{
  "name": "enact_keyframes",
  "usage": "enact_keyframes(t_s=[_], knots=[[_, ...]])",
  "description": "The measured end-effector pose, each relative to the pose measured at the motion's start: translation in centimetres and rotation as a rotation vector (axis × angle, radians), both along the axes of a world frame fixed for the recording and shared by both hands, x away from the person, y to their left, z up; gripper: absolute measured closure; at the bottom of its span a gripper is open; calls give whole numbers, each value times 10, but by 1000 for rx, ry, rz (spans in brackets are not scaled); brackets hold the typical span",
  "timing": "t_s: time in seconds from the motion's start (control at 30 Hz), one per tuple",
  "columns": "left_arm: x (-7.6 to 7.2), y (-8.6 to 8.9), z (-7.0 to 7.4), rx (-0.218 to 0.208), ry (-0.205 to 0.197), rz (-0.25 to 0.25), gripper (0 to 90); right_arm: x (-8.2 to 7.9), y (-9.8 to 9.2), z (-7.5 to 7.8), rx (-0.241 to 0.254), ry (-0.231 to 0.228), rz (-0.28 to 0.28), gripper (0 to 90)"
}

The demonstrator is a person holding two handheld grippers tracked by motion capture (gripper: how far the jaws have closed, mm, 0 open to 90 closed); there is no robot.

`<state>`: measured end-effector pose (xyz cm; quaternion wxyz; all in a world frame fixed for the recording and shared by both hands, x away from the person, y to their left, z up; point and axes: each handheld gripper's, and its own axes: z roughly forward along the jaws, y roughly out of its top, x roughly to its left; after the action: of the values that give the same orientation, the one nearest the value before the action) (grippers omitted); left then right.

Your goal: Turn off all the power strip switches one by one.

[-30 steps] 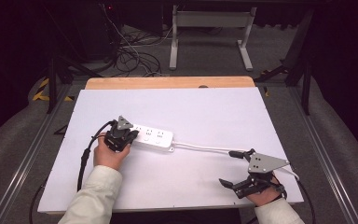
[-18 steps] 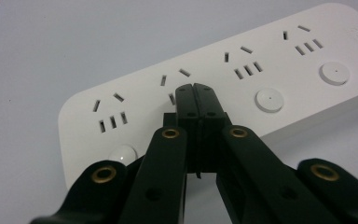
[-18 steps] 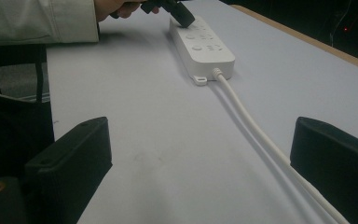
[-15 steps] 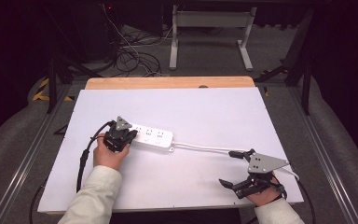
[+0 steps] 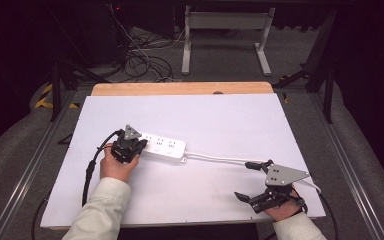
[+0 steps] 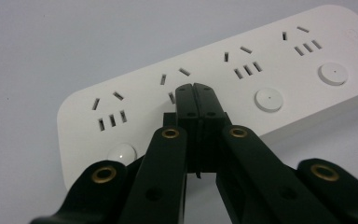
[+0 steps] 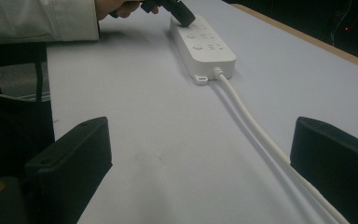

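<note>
Both hands rest low: left claw (image 6: 196,93) closed on power strip (image 6: 261,79), right claw (image 5: 252,181) spread.

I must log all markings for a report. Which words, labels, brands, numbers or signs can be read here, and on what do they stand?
None can be read.
Power strip: a faint pinkish mark at its far end, too blurred to read.
Table: no text or sign.
</note>
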<state>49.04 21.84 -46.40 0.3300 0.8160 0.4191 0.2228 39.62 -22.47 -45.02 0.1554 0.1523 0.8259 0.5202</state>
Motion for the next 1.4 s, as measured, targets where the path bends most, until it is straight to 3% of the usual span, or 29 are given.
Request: enact_keyframes(t_s=[0.07, 0.4, 0.63, 0.7, 0.73, 0.83, 0.9, 1.1, 1.23, 1.4], knots=[[1, 0, 0, -17, 11, 1, 900, 0, 0, 0, 0, -1, -1, 59], [0, -4, 0, 29, -11, 6, 900, 0, 0, 0, -2, -2, -1, 58], [1, -6, 1, 14, 11, 13, 900, -1, 0, 0, -2, -2, -2, 58], [-2, -7, 3, 37, -9, 20, 900, 0, 0, 0, -1, 0, -3, 59], [-4, -6, 6, 27, -3, 12, 900, 0, 0, 0, -1, -1, -4, 59], [-11, -1, 23, -17, -62, 17, 900, 0, -2, 1, 6, -4, -5, 59], [-13, 3, 31, -34, -67, 11, 900, 1, -2, 1, 7, -1, -8, 59], [-14, 4, 32, -23, -63, 3, 900, 0, -2, 1, 7, -3, -5, 58], [-13, 13, 29, 17, -59, 37, 900, 0, -3, 1, 9, -3, -6, 59], [-7, 31, 21, 12, -29, 78, 900, 1, -2, 1, 8, -2, -5, 58]])
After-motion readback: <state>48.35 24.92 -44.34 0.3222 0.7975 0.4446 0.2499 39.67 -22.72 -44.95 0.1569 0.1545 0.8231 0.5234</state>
